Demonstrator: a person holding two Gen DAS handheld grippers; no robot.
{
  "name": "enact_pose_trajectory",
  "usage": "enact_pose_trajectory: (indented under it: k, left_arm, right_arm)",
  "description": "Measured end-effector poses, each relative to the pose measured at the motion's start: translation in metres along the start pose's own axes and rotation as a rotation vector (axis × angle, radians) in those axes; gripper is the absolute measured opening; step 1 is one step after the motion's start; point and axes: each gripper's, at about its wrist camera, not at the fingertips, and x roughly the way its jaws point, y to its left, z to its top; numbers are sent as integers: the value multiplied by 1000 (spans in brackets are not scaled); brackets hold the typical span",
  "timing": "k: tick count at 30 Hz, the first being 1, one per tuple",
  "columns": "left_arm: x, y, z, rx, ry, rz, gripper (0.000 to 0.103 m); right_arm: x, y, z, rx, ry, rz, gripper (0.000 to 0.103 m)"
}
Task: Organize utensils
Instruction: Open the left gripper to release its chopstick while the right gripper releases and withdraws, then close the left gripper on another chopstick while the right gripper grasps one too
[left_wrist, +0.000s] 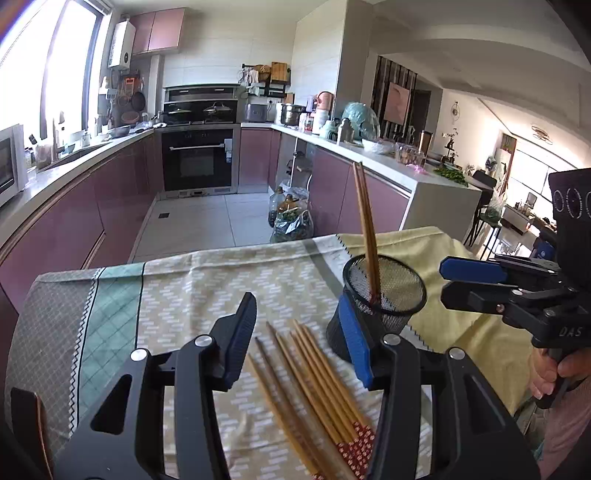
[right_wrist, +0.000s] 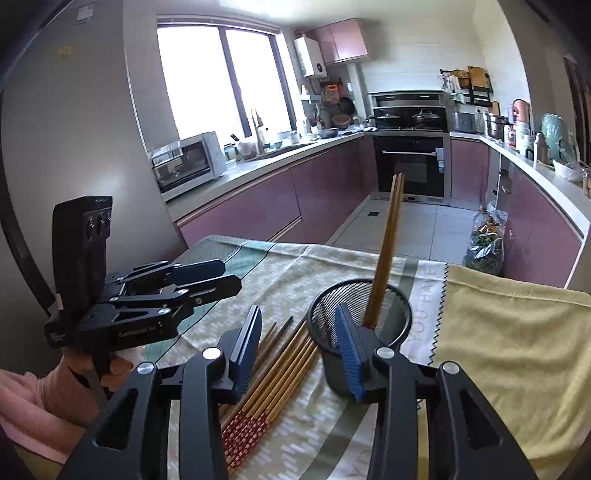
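Both claws spread, empty: left gripper (left_wrist: 301, 339), right gripper (right_wrist: 299, 347); loose chopsticks (left_wrist: 314, 384) light, stiff, slippery; I'd pinch mid-shaft, drop into mesh cup (left_wrist: 384, 291)

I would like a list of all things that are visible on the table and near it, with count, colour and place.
chopsticks in the holder: one pair, brown, standing tilted in the mesh holder.
loose chopsticks: a bundle, exact count unclear, brown with red patterned ends, lying on the cloth beside the holder.
mesh holder: one, black, on the cloth.
tablecloth: one, patterned beige and green, covering the table.
yellow towel: one, on the table's right part.
microwave: one, white, on the counter.
oven: one, black, under the stove.
left gripper: black with blue pads, open above the loose chopsticks.
right gripper: same colours, open, empty.
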Motion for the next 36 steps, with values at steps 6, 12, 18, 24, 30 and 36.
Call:
enact_pose_trajectory:
  k: [6,12,18,24,30,36]
  left_arm:
    - [5,11,-40,-3,95,21,46]
    - [14,18,-74,-10,181,41,46]
    - [22,19,-89,-31,232,40,46]
    - [25,14,-96,-23,257,35,46]
    - [30,8,-98,0,272,36,44]
    - [34,7,-100,9,290,26,40]
  right_arm:
    - [35,16,-32,9,131,21,39]
    - [65,18,-59,42,226,-7,39]
    - [73,16,-73,66,264,-38,39]
    - [74,17,-79,74,274,-56,38]
    - [80,17,-79,62,292,-83,37]
    - [82,19,-79,51,298,-100,34]
